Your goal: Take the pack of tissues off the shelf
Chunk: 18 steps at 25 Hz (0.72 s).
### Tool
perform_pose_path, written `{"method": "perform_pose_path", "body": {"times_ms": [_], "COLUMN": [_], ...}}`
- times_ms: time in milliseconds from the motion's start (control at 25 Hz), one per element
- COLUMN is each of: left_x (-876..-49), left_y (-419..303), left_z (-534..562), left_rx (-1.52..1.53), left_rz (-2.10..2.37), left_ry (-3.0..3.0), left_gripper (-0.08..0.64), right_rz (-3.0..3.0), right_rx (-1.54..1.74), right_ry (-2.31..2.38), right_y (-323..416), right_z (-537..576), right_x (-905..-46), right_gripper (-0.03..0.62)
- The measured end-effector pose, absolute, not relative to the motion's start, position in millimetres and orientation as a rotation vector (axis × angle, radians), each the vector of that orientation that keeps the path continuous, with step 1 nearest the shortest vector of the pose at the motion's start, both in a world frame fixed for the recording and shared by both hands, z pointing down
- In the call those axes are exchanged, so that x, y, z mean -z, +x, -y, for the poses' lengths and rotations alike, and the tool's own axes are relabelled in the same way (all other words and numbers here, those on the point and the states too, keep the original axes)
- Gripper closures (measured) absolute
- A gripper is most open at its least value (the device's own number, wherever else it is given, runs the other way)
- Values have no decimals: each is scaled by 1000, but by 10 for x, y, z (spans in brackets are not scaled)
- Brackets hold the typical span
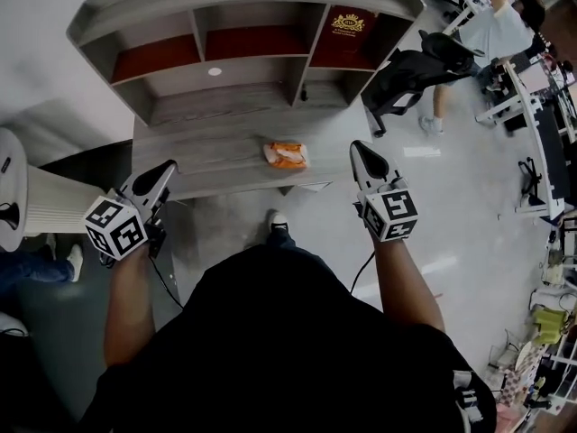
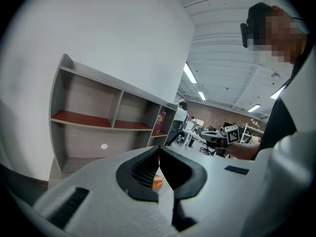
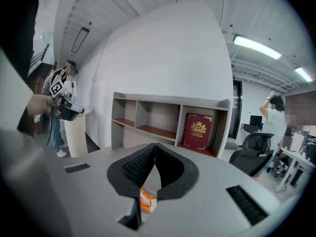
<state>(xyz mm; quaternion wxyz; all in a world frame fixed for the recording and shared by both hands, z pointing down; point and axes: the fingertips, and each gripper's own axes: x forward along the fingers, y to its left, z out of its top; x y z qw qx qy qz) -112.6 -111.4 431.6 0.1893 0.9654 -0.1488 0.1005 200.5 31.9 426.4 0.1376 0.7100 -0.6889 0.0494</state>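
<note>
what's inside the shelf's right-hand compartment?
A red book with a gold crest, standing upright. The space behind it is covered. The tissue pack lies outside, on the bottom board in front.

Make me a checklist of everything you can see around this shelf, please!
Surface: grey shelf, its wide bottom ledge mostly bare.
Job's things: orange tissues lie on that ledge, not held.
Clutter: red book stands in the right compartment; the other compartments show nothing.
Grippers: left claw shut, empty; right claw shut, empty; both are short of the tissues, one on each side.
Cables: a black cable hangs from the left claw; a thin one hangs below the right.
Surroundings: black chair and a person to the right, on a shiny floor.
</note>
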Motion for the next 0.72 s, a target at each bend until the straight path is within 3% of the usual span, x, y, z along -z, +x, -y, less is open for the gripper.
{"method": "perform_pose_path", "body": {"times_ms": [720], "left_x": [-4231], "left_y": [-934], "left_z": [955], "left_rx": [-263], "left_rz": [281], "left_ry": [2748], "left_gripper": [543], "right_rz": [1842], "right_rx": [45], "right_ry": [2024], "right_y": [1752], "right_z": [-968], "right_x": [-4054], "right_gripper": [580]}}
